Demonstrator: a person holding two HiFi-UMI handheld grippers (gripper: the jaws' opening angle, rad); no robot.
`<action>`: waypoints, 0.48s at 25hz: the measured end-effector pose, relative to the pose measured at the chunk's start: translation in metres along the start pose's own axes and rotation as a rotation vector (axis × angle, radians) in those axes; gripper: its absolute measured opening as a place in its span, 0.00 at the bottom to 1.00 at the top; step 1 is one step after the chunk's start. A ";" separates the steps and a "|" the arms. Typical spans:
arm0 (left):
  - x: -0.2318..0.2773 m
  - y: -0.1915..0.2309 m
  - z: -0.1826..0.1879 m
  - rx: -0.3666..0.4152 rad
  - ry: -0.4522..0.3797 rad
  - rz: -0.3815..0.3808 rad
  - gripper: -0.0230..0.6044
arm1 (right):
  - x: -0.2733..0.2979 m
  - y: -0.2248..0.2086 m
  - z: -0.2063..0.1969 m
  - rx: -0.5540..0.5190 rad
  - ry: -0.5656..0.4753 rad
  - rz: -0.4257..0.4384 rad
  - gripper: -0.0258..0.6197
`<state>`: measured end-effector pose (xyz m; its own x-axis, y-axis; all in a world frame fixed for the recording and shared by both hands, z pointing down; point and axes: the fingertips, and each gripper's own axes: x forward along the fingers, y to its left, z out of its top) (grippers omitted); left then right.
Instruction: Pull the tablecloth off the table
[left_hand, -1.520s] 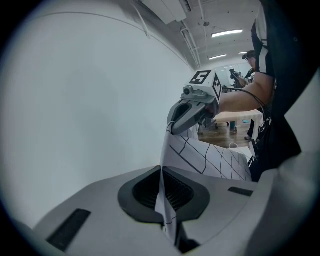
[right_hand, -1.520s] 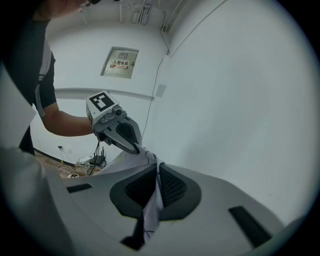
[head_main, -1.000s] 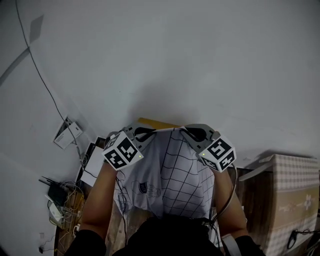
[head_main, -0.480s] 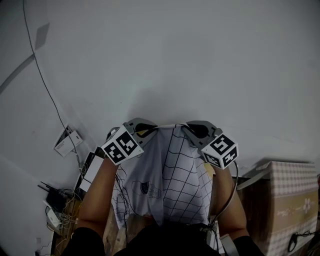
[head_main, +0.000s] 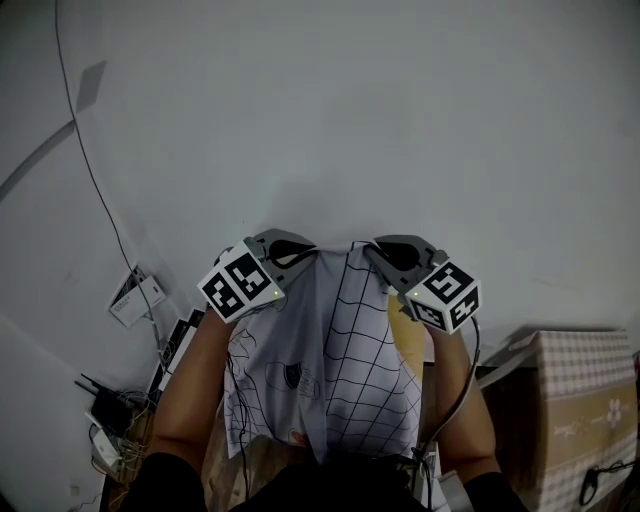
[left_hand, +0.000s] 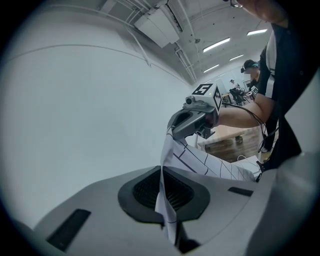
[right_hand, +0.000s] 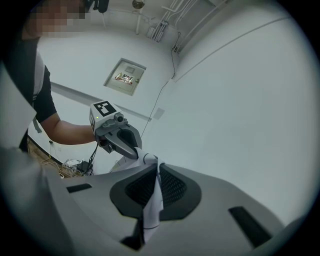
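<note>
- The grey left gripper (it carries a black-and-white marker cube) has its fingers closed tight on 1 top corner of the white tablecloth with thin black grid lines.
- In the left gripper view, a fold of that cloth runs pinched between the dark ribbed pads.
- The grey right gripper sits at 3 o'clock of the left one, fingers clamped on the other top corner.
- The tablecloth hangs between the 2 grippers and drapes toward 6 o'clock, between the person's forearms.
- A plain white wall fills the head view from 9 through 12 to 3 o'clock.
- A checked-pattern box stands at 4 o'clock.
- A tangle of cables lies at 8 o'clock.
</note>
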<state>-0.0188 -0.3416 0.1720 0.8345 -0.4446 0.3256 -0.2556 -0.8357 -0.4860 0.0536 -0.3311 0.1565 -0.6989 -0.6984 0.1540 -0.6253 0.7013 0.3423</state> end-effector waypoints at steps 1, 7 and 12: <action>-0.001 0.001 0.003 0.006 -0.002 -0.001 0.05 | -0.001 0.000 0.003 -0.002 -0.002 -0.002 0.07; -0.004 0.009 0.025 0.026 -0.020 0.003 0.06 | -0.008 -0.011 0.020 -0.005 -0.024 -0.033 0.07; -0.011 0.016 0.046 0.044 -0.040 0.014 0.06 | -0.015 -0.018 0.040 -0.024 -0.043 -0.050 0.07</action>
<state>-0.0097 -0.3353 0.1233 0.8499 -0.4424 0.2863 -0.2467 -0.8141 -0.5256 0.0610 -0.3276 0.1109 -0.6817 -0.7253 0.0960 -0.6518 0.6617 0.3705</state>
